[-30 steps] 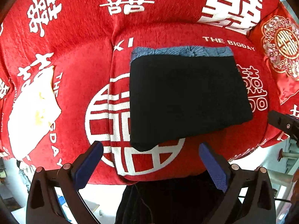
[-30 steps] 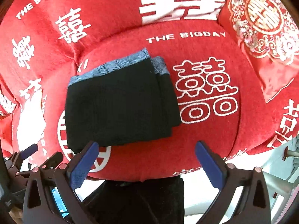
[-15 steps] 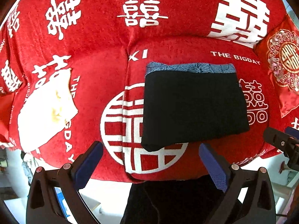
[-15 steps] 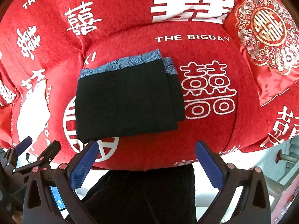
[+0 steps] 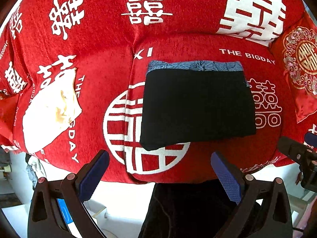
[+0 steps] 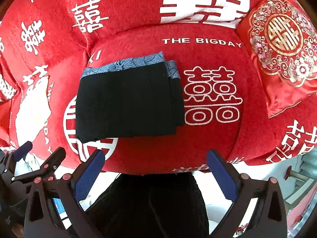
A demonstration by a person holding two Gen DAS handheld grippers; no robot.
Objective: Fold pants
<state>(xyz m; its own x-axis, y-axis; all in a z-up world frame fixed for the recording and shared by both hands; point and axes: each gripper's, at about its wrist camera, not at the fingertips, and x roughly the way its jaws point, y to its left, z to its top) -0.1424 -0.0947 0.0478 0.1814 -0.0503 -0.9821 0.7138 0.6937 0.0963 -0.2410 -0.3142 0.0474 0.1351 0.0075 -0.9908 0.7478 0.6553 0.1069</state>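
On the sofa cover, folded pants lie flat.

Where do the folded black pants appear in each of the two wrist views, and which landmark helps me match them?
Left wrist view: the folded pants lie right of centre on the red sofa cover.
Right wrist view: the folded pants lie left of centre.
Shared landmark: the white "THE BIGDAY" lettering printed just beyond the pants.

Folded pants on sofa seat
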